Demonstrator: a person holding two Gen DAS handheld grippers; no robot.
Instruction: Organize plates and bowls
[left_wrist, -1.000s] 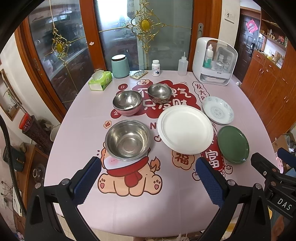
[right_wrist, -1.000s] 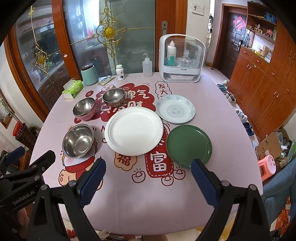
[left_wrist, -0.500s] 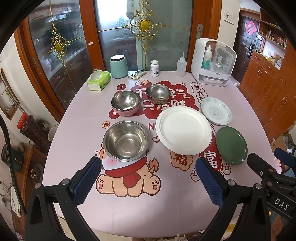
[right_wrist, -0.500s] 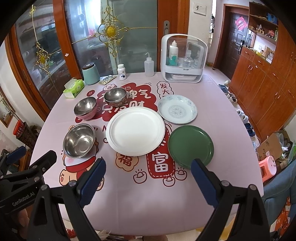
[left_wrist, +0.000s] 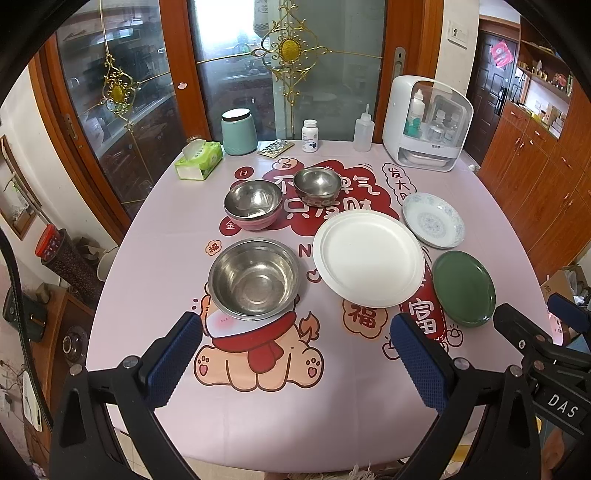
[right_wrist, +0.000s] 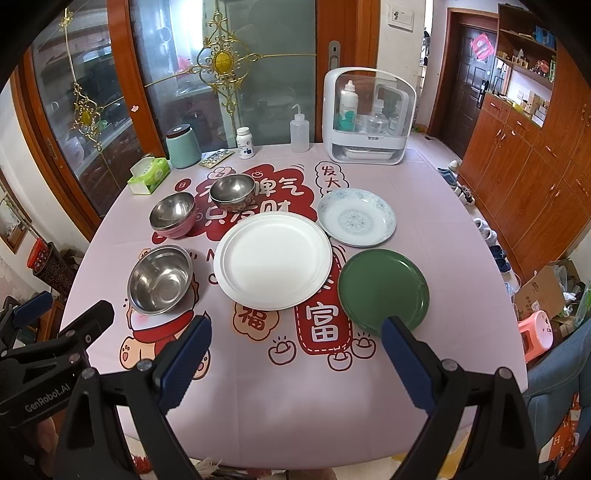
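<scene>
3 steel bowls (left_wrist: 253, 278) sit left on the tabletop (left_wrist: 280, 406), 3 plates right: white plate (left_wrist: 369, 258) in the middle, patterned plate (left_wrist: 433, 219) far, green plate (left_wrist: 464, 288) near. Left gripper (left_wrist: 295, 356) and right gripper (right_wrist: 295, 360) hover at the near edge, jaws spread, empty.

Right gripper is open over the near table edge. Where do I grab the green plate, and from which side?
Take the green plate by its near rim, coming in low from the table's front edge with the right gripper. It lies flat on the tablecloth, so only its raised lip gives the fingers purchase. The near edge is probably best: the white plate crowds its left side.
</scene>
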